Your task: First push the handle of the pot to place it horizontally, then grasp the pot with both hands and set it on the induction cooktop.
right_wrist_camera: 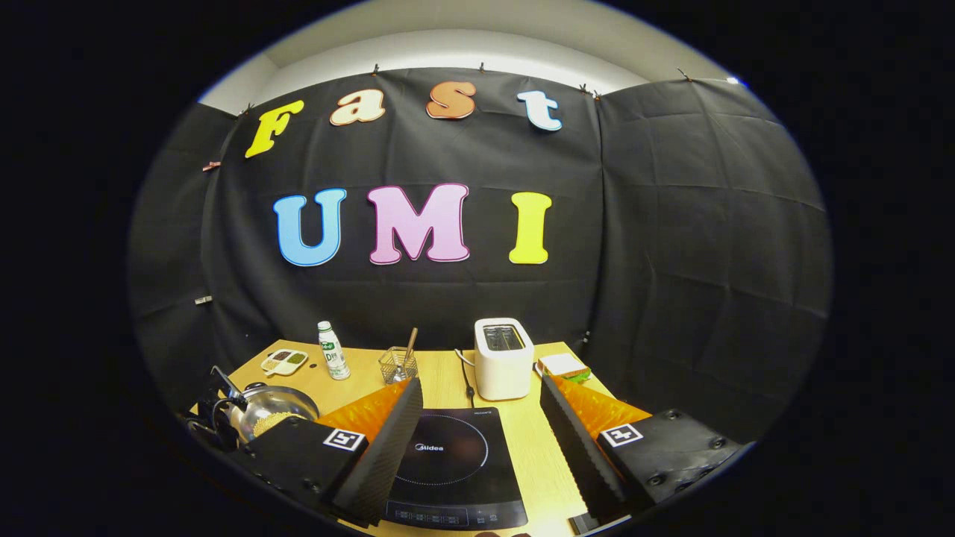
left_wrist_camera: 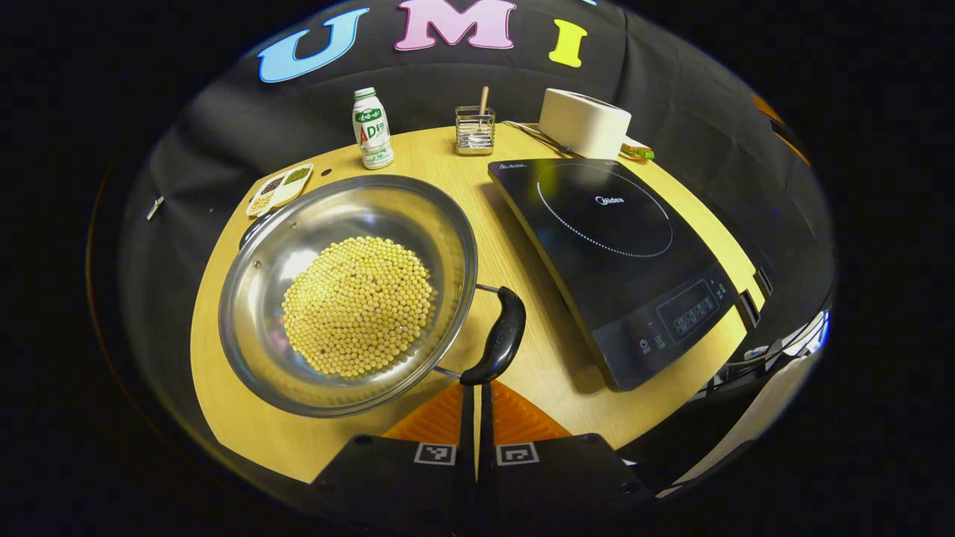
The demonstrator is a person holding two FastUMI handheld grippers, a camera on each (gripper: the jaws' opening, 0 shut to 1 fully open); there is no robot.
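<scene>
Left gripper (left_wrist_camera: 475, 388) pinched narrow, tips at the pot's handle (left_wrist_camera: 498, 335) for pushing; pot (left_wrist_camera: 347, 291) on the worktop (left_wrist_camera: 522, 261) beside the induction cooktop (left_wrist_camera: 619, 261); right gripper (right_wrist_camera: 477, 425) spread wide above it, ready to grasp.

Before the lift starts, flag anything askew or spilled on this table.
Nothing has spilled: the beans sit heaped inside the pot. The one thing askew is the pot's black handle, which is tipped up rather than lying level. The left tongs are closed just below its end. The induction cooktop lies bare.
</scene>
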